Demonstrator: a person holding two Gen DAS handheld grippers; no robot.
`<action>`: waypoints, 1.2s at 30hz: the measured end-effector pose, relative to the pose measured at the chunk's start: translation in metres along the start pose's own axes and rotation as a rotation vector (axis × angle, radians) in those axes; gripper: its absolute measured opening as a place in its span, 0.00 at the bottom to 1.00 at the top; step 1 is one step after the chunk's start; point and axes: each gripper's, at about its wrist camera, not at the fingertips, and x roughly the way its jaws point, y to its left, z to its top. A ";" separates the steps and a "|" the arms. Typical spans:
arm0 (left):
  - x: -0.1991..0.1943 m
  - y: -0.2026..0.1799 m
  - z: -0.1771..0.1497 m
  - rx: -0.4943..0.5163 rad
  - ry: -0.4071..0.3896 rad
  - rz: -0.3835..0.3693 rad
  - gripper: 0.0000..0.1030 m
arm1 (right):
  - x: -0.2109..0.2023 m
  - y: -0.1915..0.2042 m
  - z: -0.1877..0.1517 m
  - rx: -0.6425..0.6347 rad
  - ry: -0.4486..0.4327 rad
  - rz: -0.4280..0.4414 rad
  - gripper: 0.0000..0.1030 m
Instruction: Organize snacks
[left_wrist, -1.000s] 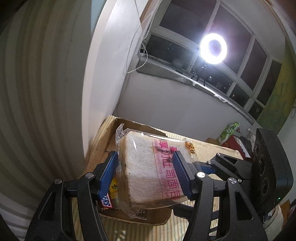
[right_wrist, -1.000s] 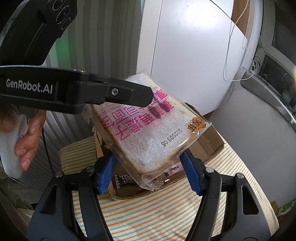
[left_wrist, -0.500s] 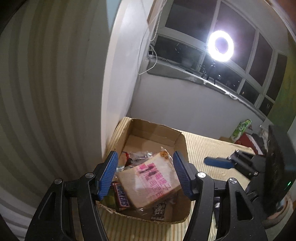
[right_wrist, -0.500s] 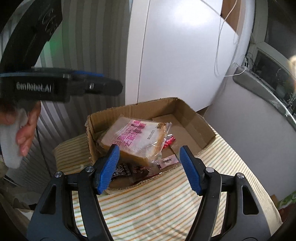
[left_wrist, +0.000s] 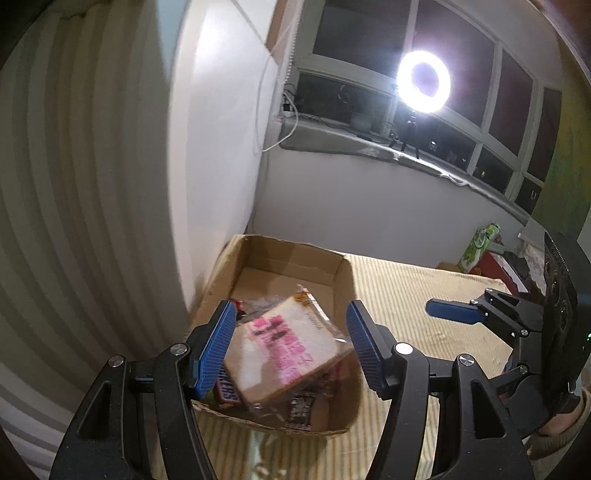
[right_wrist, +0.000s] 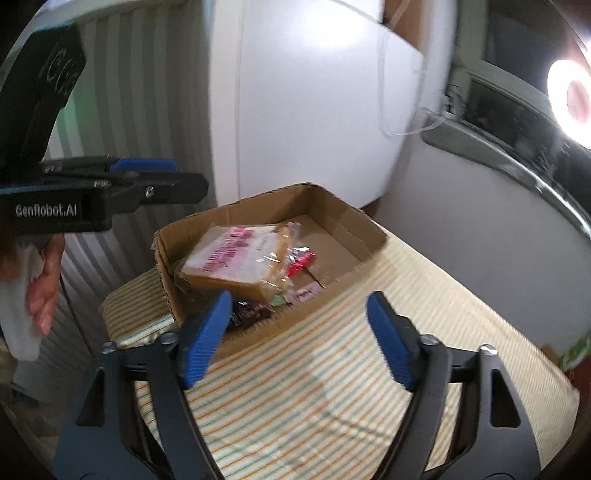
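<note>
Both the left gripper and the right gripper are spread, holding nothing. Just ahead, the bread pack lies on other snacks inside the cardboard box. I judge this placing done; next, fetch another snack.

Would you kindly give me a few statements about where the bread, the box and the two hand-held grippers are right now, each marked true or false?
1. The bagged bread lies inside the cardboard box. True.
2. The left hand-held gripper is clamped on the bread. False: its jaws are open and hold nothing.
3. The right hand-held gripper is open and empty. True.
4. The box holds only the bread. False: a Snickers bar and other packets lie beside and under it.
5. The box stands on a striped cloth. True.
</note>
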 end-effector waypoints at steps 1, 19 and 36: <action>0.000 -0.005 -0.001 0.008 0.000 -0.005 0.60 | -0.005 -0.003 -0.004 0.022 -0.005 -0.024 0.82; -0.021 -0.121 -0.021 0.194 -0.012 -0.064 0.62 | -0.131 -0.076 -0.070 0.493 -0.067 -0.506 1.00; -0.108 -0.161 -0.005 0.217 -0.226 -0.062 0.70 | -0.233 -0.050 -0.052 0.443 -0.233 -0.587 1.00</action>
